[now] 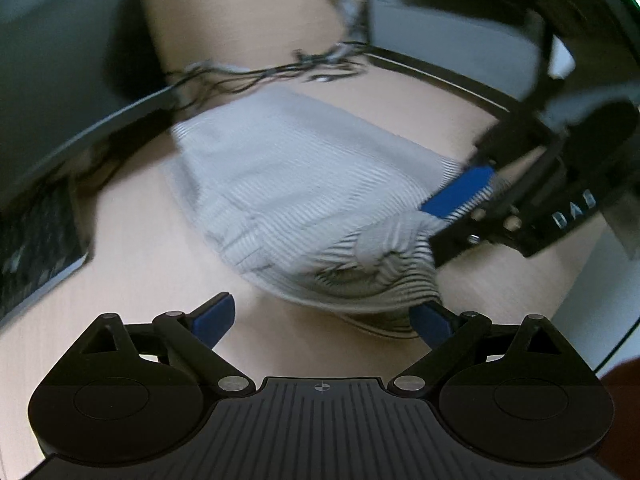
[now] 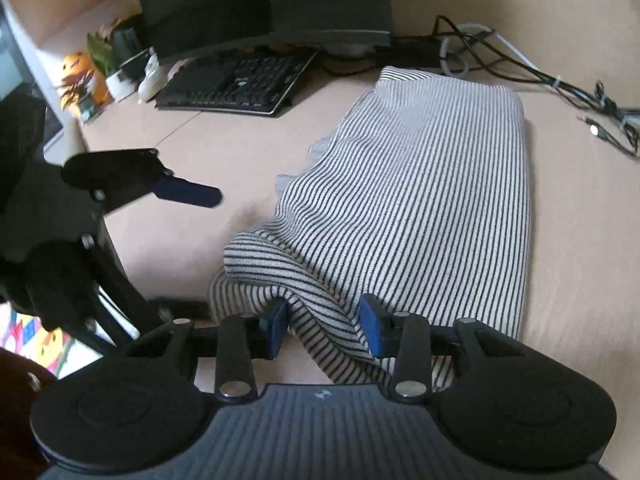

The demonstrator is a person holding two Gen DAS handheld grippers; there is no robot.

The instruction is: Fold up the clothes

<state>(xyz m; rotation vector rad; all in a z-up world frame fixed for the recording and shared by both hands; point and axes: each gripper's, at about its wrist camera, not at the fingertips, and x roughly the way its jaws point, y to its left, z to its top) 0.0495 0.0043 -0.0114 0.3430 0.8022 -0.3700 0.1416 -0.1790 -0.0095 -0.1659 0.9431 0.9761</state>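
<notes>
Soft black-and-white striped knit garment (image 2: 420, 184) lies part-folded on the pale wooden desk (image 2: 208, 208); right gripper (image 2: 324, 326), jaws half-closed, pinches a bunched near hem; left gripper (image 1: 320, 320) gapes wide, holding nothing; limp, light cloth, best taken at corners.

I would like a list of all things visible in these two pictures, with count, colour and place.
striped garment: one, white with dark stripes, partly folded on the desk
desk: one, light wood
keyboard: one, black, behind the garment
monitor: one, dark, above the keyboard
cables: several, black and grey, far right
pumpkin figure: one, orange, far left
left gripper: black, blue pads, open, beside the garment
right gripper: black, blue pads, a garment fold between them
</notes>
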